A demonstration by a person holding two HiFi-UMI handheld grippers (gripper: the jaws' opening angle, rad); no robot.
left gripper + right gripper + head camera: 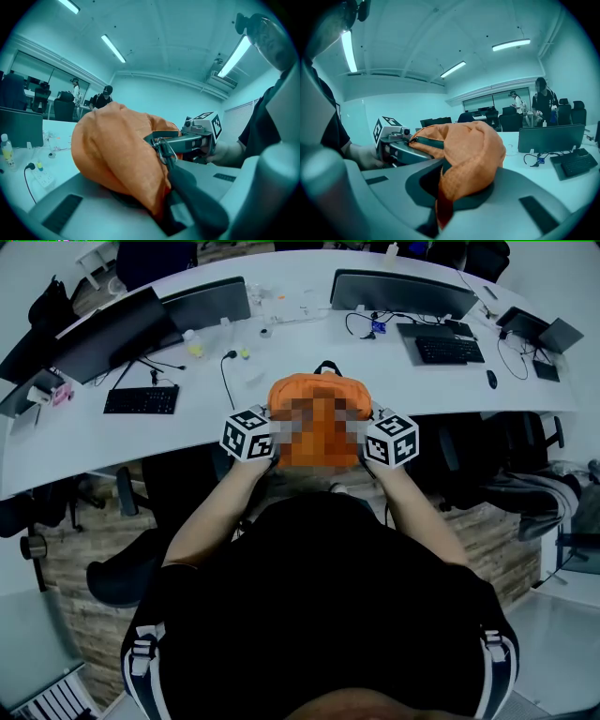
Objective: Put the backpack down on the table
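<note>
- Between the two grippers, over the near edge of the white table (112,432), the orange backpack (314,390) is being held upright. Its black top loop is pointing away from the person. Whether its base is touching the tabletop I cannot tell.
- The left gripper (165,206) is clenching a fold of orange fabric on the bag's left side, with a black strap and a metal ring lying across its jaws.
- The right gripper (438,206) is clenching an orange fold on the opposite side, and a reddish strip is trailing down between its jaws.
- As I judge it, the bag is being brought over its landing spot, a bare patch of table, and the setting-down itself is not yet done.
- The next move is calling for both hands to lower together, keeping the bag level. Once the base is resting fully on the surface rather than overhanging the edge, both jaws can let go.
- Around that patch, a black cable (225,381) is lying just to the left and a black keyboard (141,400) is sitting farther left, while a second keyboard (448,350) is sitting well apart to the right.
</note>
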